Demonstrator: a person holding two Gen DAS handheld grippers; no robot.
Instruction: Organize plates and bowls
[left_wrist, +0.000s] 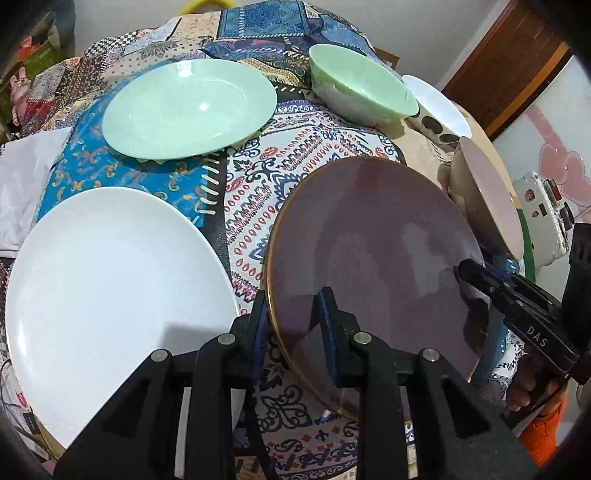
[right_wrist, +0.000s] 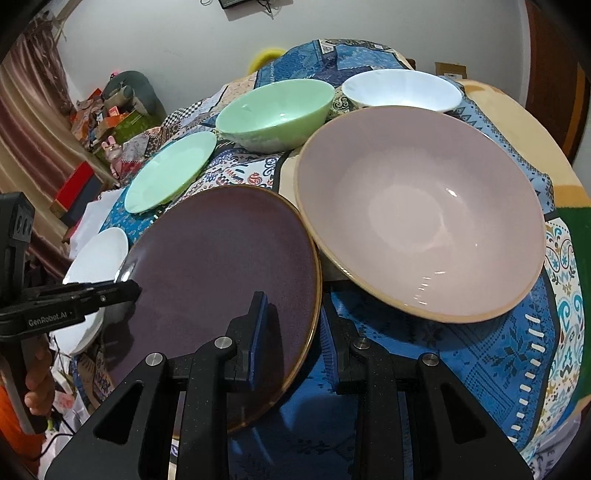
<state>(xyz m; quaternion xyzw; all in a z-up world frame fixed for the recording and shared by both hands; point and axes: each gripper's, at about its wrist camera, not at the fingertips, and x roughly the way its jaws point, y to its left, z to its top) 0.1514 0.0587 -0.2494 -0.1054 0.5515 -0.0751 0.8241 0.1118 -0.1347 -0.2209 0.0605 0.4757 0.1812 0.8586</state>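
Clamped on the near rim of a round dark purple ceramic plate (left_wrist: 369, 258) with a brown edge: left tool (left_wrist: 295, 325), one blue pad above the plate, one beneath. Gripping the same plate at its right rim: right tool (right_wrist: 291, 332), seen from the left view as a black finger over the plate's right edge. Held tilted over the patterned patchwork cloth (left_wrist: 258, 206) on the counter. Left of the plate, flat on the cloth: large white round plate (left_wrist: 110, 280). Farther off: pale green plate (left_wrist: 188, 107), pale green bowl (left_wrist: 362, 88), white bowl (left_wrist: 439, 103). Just right of the purple plate: wide pink bowl (right_wrist: 421, 206).
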